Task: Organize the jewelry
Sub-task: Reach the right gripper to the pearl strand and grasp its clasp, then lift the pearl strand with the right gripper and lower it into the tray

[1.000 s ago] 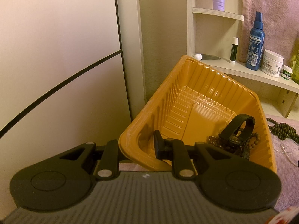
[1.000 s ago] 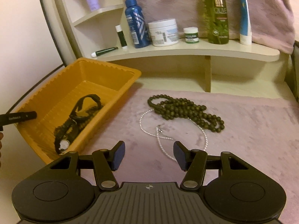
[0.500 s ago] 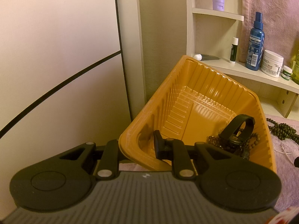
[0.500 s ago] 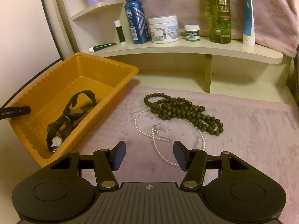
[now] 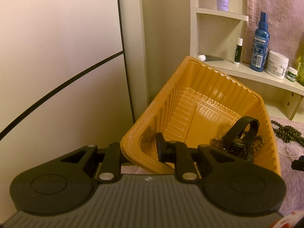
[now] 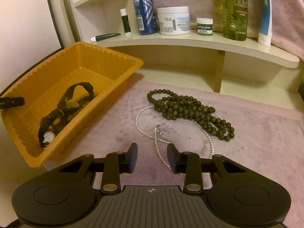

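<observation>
My left gripper (image 5: pixel 140 152) is shut on the near wall of the orange tray (image 5: pixel 171 87), which it holds tilted. A black watch (image 5: pixel 243 131) and a dark bead bracelet (image 5: pixel 218 144) lie inside the tray. In the right wrist view the tray (image 6: pixel 114 57) stands at the left, with one left fingertip (image 6: pixel 11 102) showing inside it. A dark green bead necklace (image 6: pixel 186 110) and a thin pearl necklace (image 6: pixel 140 121) lie on the pink mat (image 6: pixel 256 142). My right gripper (image 6: pixel 152 156) is low over the mat and its jaws are closing. The pearl strand runs between them, untouched by the pads.
A curved shelf (image 6: pixel 190 39) behind the mat carries a blue spray bottle (image 6: pixel 144 9), a white cream jar (image 6: pixel 173 20), a small green-labelled jar (image 6: pixel 204 26), an olive bottle (image 6: pixel 234 9) and a lip balm stick (image 6: pixel 125 20). A pale wall panel (image 5: pixel 57 57) stands left of the tray.
My right gripper moved forward and down to the pearl necklace, and its jaws narrowed around the strand. The left gripper and tray stayed still.
</observation>
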`<action>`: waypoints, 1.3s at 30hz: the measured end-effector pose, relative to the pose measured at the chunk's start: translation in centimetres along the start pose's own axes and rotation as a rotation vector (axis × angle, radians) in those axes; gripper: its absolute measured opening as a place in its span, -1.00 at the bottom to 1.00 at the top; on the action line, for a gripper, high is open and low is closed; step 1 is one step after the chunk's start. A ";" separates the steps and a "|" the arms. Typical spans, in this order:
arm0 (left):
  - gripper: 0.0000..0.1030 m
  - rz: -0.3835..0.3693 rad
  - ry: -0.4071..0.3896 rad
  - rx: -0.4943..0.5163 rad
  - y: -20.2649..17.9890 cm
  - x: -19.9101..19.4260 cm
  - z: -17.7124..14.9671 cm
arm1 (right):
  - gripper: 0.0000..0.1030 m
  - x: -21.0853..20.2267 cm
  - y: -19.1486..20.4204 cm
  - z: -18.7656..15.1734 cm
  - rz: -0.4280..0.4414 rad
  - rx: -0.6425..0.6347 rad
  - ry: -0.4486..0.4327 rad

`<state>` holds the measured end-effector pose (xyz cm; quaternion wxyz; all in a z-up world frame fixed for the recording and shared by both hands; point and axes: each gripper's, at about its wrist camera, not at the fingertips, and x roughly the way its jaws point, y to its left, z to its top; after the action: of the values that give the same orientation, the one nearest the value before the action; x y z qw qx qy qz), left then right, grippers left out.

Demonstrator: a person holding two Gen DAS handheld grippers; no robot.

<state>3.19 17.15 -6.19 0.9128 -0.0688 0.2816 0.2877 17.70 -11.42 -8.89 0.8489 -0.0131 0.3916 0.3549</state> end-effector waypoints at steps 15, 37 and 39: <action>-0.67 0.000 0.000 0.000 0.0 0.0 0.0 | -0.91 2.0 1.6 0.2 -0.082 -0.172 0.018; -0.67 -0.011 -0.004 0.002 0.0 0.1 0.1 | -0.96 -4.7 -0.8 0.1 0.061 0.069 -0.088; -0.67 -0.011 -0.004 0.002 0.0 0.1 0.1 | -0.96 -5.8 -1.0 0.3 0.071 0.087 -0.107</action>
<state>3.26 17.24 -6.17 0.9150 -0.0688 0.2797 0.2826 15.94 -15.57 -5.02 0.8552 0.0568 0.3609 0.3675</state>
